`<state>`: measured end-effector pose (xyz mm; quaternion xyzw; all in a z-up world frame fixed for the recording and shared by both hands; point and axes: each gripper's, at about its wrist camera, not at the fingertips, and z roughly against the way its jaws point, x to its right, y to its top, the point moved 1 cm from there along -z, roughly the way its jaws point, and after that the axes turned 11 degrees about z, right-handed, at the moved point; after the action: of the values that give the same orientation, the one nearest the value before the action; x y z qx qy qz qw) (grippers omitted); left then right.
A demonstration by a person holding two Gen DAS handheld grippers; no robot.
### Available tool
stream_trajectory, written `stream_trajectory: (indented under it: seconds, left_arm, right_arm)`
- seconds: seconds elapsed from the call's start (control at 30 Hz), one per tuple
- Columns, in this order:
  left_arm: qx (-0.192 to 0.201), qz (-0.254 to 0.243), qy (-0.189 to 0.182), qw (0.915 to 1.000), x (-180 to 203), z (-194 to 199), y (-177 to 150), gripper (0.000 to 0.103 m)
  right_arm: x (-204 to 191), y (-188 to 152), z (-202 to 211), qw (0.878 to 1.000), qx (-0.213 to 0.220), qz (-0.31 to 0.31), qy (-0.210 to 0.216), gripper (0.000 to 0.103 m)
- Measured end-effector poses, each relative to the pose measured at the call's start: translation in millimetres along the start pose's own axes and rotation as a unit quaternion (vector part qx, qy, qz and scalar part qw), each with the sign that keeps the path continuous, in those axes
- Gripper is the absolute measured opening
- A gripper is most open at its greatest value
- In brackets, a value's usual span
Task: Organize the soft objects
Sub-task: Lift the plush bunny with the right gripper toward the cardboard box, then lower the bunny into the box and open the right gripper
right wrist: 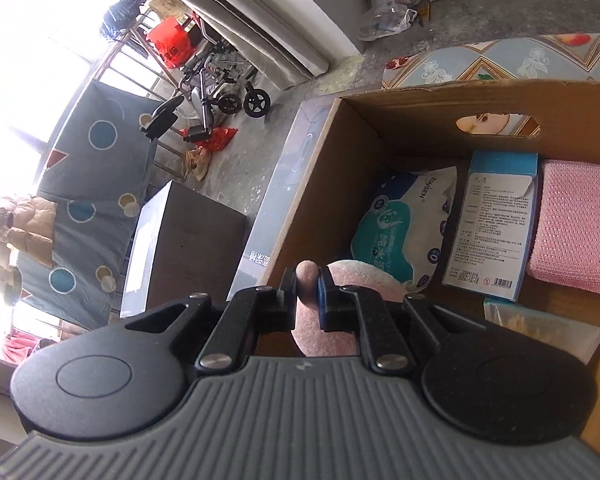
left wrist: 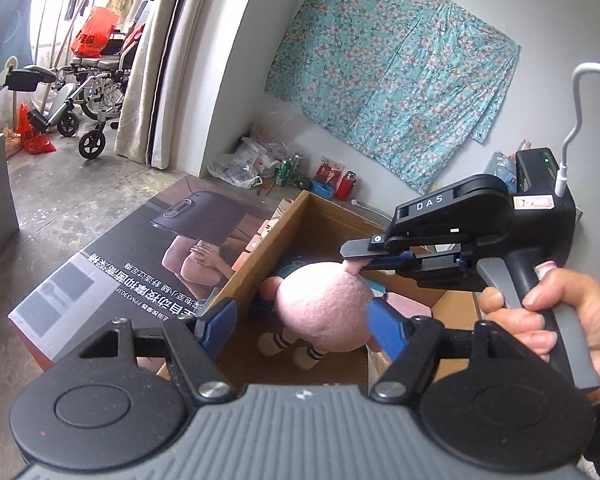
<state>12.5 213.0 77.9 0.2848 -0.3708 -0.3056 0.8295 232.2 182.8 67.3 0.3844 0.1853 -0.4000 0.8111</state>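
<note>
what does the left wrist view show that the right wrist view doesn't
Left wrist only: the floral cloth on the wall, the person's hand squeezing the right gripper, and the toy's striped legs.

Right wrist only: the wet wipes pack, blue carton and pink cloth inside the cardboard box.

Both: the pink plush toy, the box and the wheelchair.
</note>
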Motion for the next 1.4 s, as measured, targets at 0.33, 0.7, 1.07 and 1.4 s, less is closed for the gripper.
stream_trajectory:
  seconds: [0.33, 0.7, 1.07, 1.4]
  left_arm:
    - [-0.012, -0.002, -0.005, 0.9999, -1.5, -4.5, 0.2, 0.073]
    - [-0.042, -0.028, -0.014, 0.9986, 6.6, -14.6, -12.0, 0.073]
    - [-0.106, -0.072, -0.019, 0.9916, 23.1, -42.4, -37.0, 0.073]
    - [-0.161, -0.100, -0.011, 0.9818, 31.7, -69.1, -53.8, 0.073]
  right_arm:
    - [-3.5, -7.5, -5.2, 0.983, -0.083, 0.158, -0.048, 0.010]
    - [-11.8, -44.2, 5.5, 0.932, -0.155, 0.307, -0.115, 0.011]
    - [-19.6, -50.5, 7.4, 0.901, -0.160, 0.371, -0.159, 0.018]
    - [18.7, -44.3, 14.1, 0.958, -0.145, 0.222, -0.112, 0.047]
